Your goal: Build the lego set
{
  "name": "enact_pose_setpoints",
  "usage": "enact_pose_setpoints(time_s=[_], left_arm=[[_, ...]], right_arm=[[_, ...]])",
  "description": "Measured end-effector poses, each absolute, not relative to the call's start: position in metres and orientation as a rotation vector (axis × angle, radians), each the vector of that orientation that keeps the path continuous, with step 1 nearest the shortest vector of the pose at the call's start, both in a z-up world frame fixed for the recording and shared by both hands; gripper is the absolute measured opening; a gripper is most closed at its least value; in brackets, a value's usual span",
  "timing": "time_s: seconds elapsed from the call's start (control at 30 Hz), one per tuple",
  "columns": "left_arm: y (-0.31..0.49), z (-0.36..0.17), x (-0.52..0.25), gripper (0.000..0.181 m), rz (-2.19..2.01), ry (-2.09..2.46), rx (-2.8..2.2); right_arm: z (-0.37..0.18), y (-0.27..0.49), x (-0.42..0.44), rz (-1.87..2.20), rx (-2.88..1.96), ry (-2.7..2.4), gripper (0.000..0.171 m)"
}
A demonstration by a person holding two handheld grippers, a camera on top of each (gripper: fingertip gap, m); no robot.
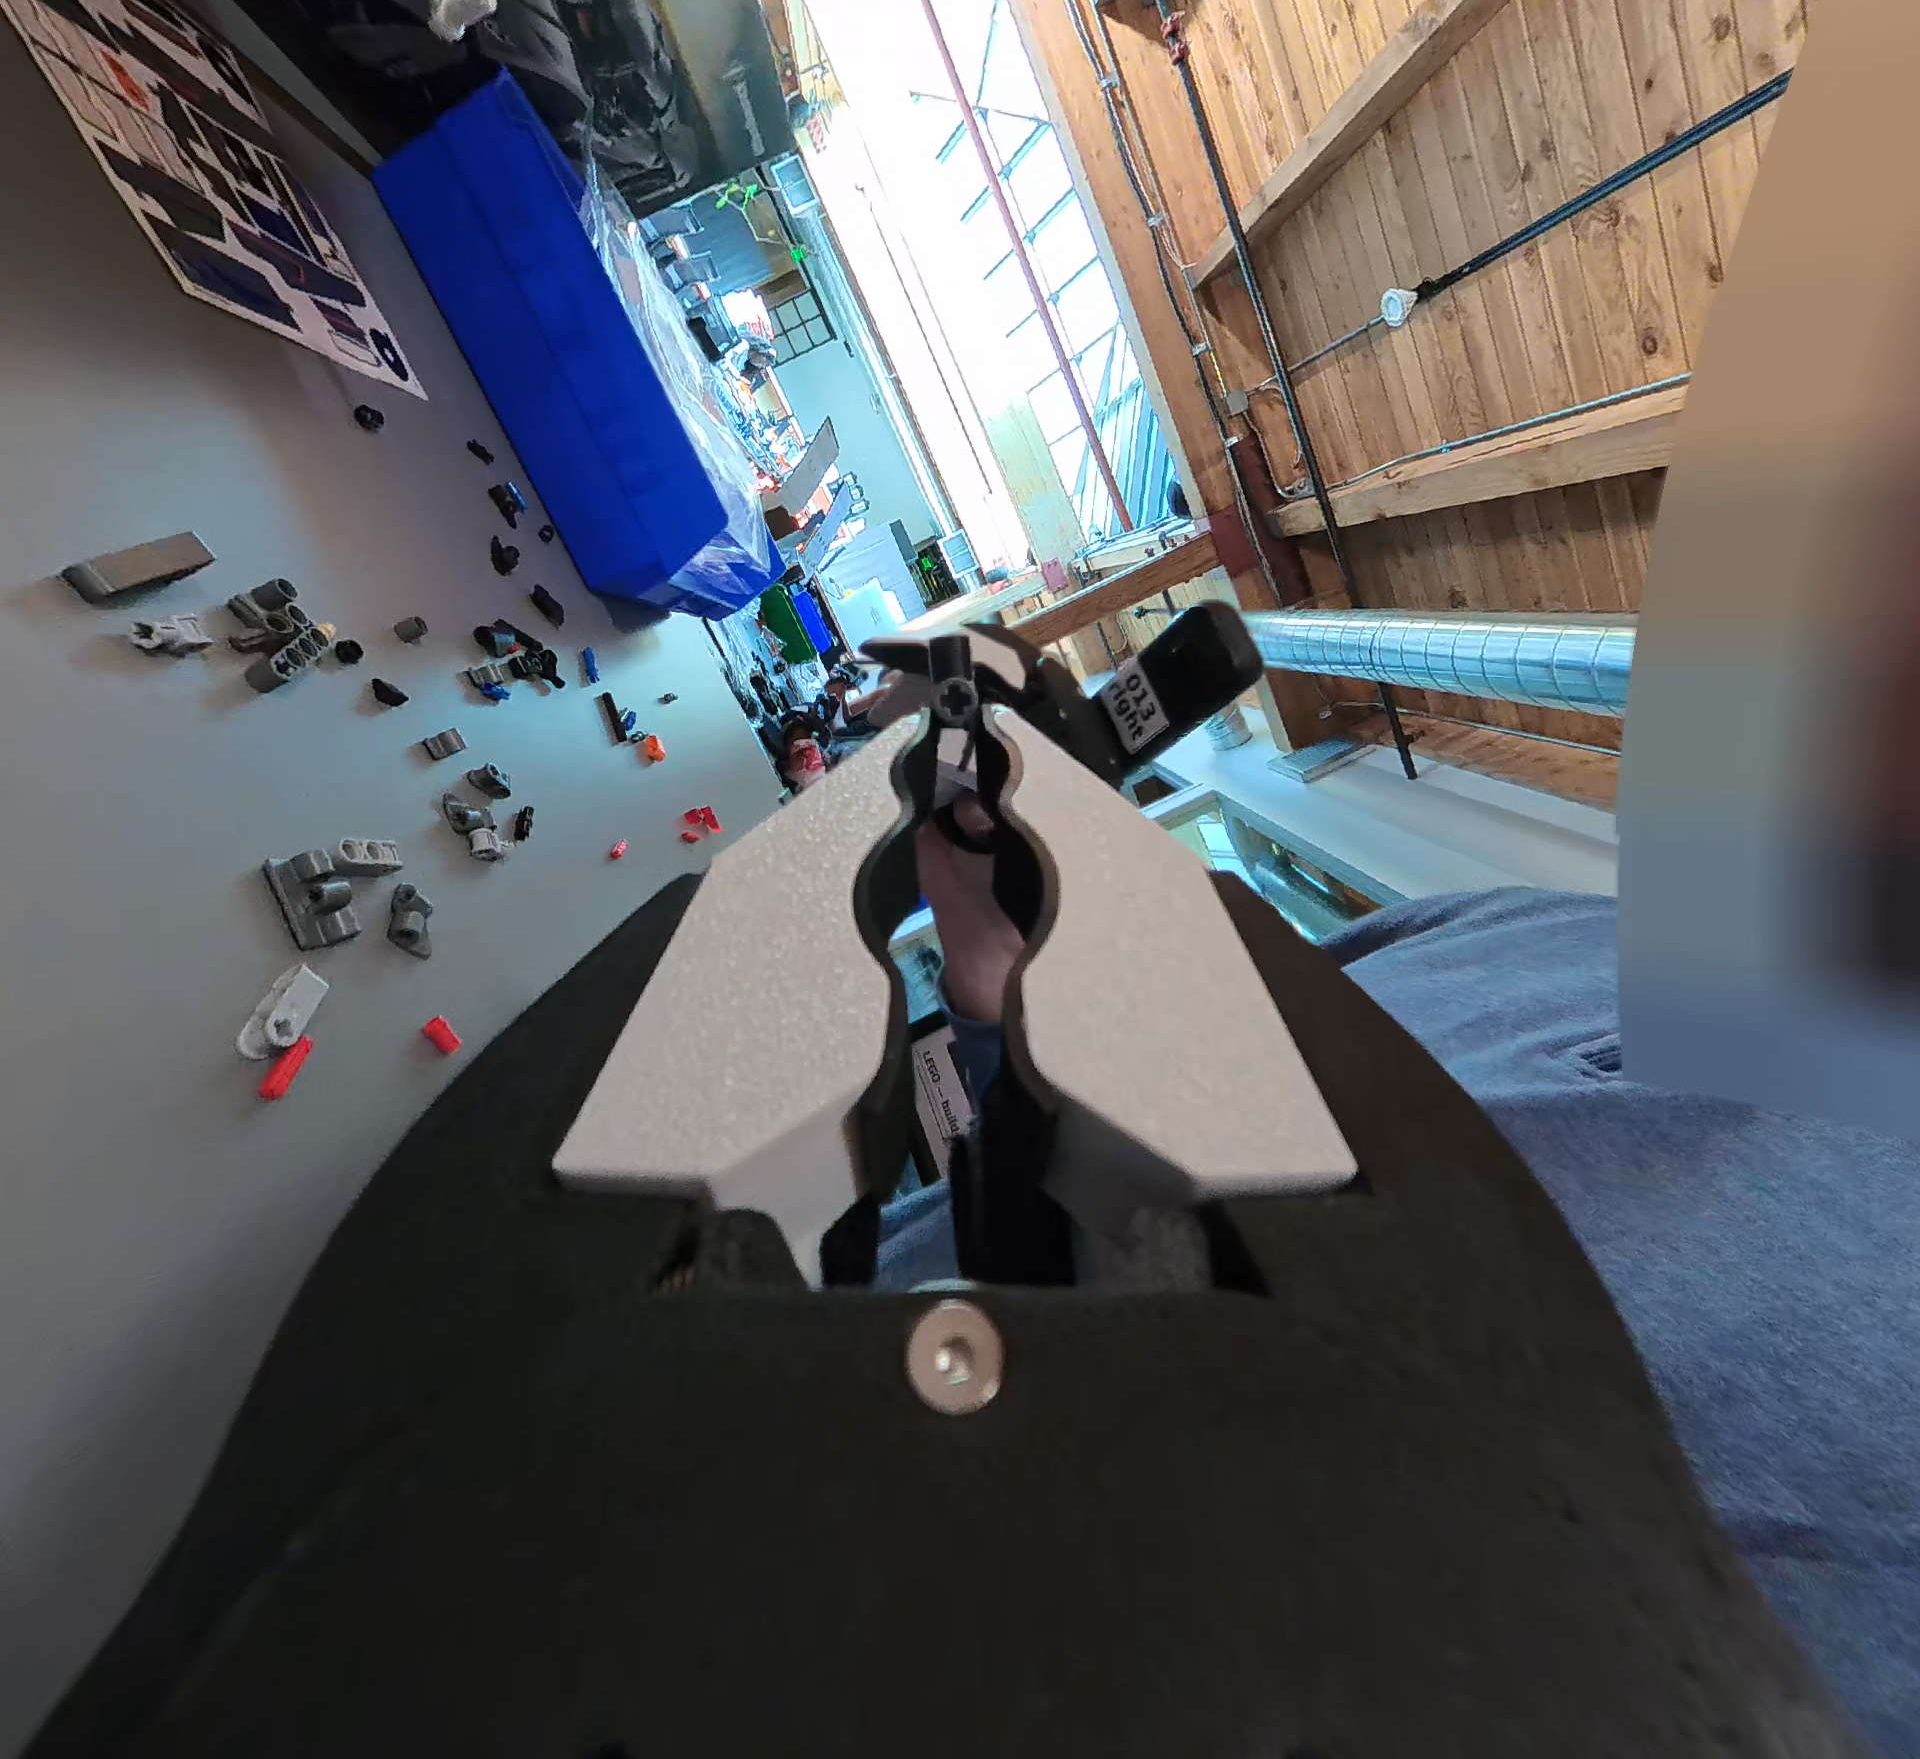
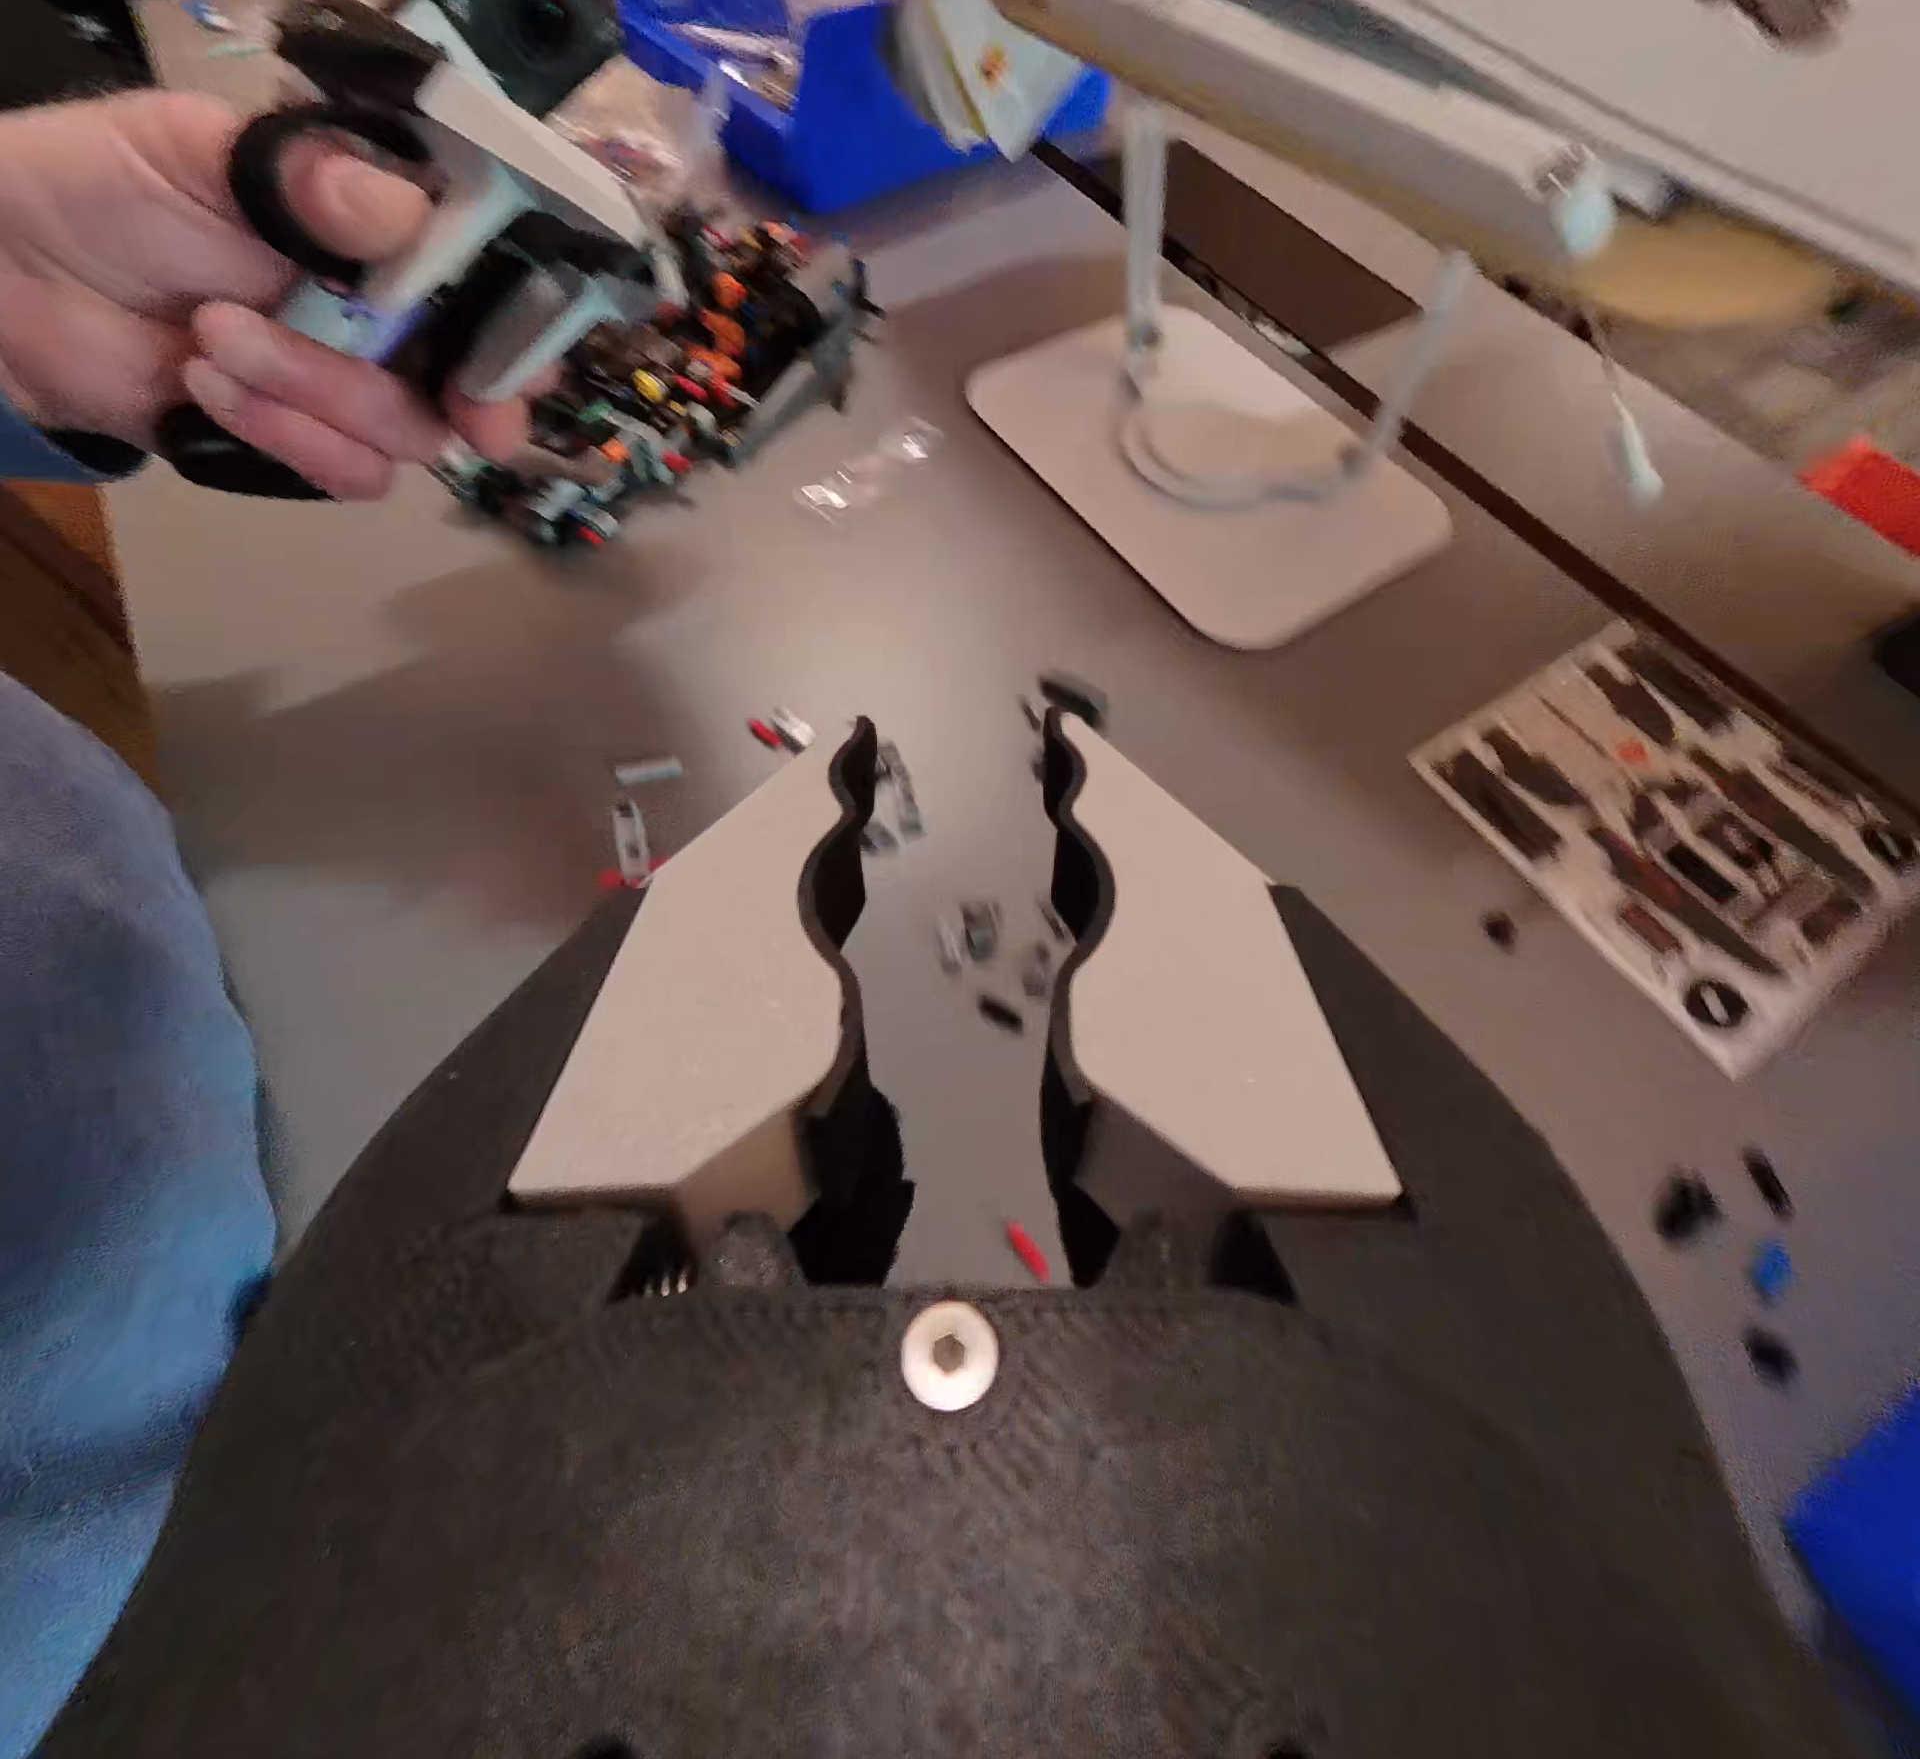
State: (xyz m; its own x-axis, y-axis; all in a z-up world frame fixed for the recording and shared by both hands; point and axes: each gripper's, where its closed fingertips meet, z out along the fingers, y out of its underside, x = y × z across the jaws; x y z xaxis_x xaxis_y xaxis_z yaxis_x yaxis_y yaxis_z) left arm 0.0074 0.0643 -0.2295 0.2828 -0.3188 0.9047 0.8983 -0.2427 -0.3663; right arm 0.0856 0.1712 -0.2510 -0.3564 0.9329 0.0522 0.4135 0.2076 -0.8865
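- In the left wrist view the left gripper (image 1: pixel 956 707) is raised off the bench (image 1: pixel 156 774) and tipped sideways, its jaws closed on a small black cross-holed connector (image 1: pixel 954 683) pinched at the tips, at the centre of the frame.
- Directly behind that piece the other gripper and its black camera block (image 1: pixel 1184 681) crowd the view, so the two tools sit very close together there.
- Loose lego parts (image 1: pixel 312 888), grey, black, blue and red, lie scattered over the bench at the left of that frame, with a printed parts sheet (image 1: pixel 197 151) at upper left and a long blue bin (image 1: pixel 561 359) beside it.
- A blue sleeve (image 1: pixel 1662 1294) fills the lower right.
- In the right wrist view, which is motion-blurred, the right gripper (image 2: pixel 956 753) hangs over the bench with its jaws spread apart and nothing between them.
- Small parts (image 2: pixel 977 930) show through the gap, lying on the bench below.
- At upper left a hand (image 2: pixel 156 286) holds the left tool, partly covering the half-built lego model (image 2: pixel 675 379) on the bench behind it.
- A white monitor stand (image 2: pixel 1216 473) rises at upper centre, and the parts sheet (image 2: pixel 1662 836) lies at the right edge.
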Motion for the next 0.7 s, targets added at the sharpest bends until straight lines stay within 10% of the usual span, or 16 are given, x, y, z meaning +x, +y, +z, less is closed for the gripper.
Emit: enact_pose_setpoints(time_s=[0.03,0.7], left_arm=[[0.068,-0.232,0.009,0.005,-1.287,-0.599,-1.351],[0.101,-0.26,0.032,0.004,-1.252,-0.637,-1.449]], right_arm=[[-0.256,0.187,0.097,1.063,-1.298,-1.852,0.028],[-0.321,0.281,0.164,0.818,-1.564,-1.863,0.031]])
